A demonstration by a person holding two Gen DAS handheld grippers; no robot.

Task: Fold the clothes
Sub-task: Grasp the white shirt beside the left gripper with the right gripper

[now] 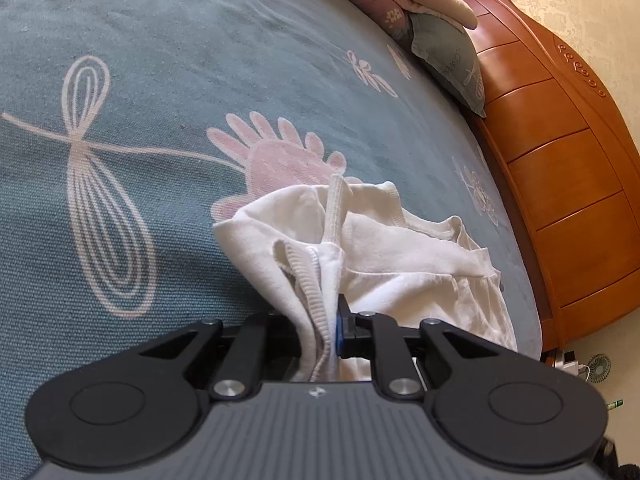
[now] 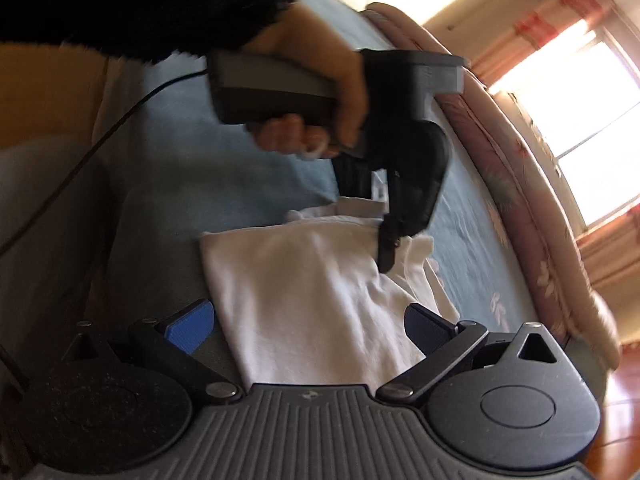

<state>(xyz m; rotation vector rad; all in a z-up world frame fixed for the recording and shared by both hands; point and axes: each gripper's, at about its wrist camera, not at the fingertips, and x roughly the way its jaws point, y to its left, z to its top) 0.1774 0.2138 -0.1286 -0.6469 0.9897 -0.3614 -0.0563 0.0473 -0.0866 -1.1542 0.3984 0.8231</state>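
Teal woven cloth covers the bed: a bedspread (image 1: 168, 40) patterned with pale pink loops and a pink flower shape. Taking this bedspread as the landmark, a carved orange-brown wooden headboard (image 1: 560, 152) rises along its far right edge in the left wrist view, with a stack of pillows (image 1: 432, 12) leaning against it at the top corner. Behind the headboard stands a cream textured wall (image 1: 580, 0). In the right wrist view, a pink floral quilt (image 2: 516, 168) runs along the bedspread's far edge, and beyond it a bright window (image 2: 584, 92) with reddish curtains lets in strong light.

A white garment (image 1: 400, 252) lies crumpled on the bedspread, near the middle of its right half in the left wrist view. The left gripper (image 1: 326, 336) is clamped on a ribbed edge of this garment, with the fabric bunched between its pads and rising up and away from it. In the right wrist view the same gripper, held by a hand (image 2: 320, 80) in a fuzzy black sleeve (image 2: 140, 0), pinches the garment's far end and lifts it slightly off the bedspread.

The right gripper (image 2: 308, 324) stands wide apart, its blue pads (image 2: 190, 326) on either side of the garment's near, flatter end without pressing on it. That view is blurred.
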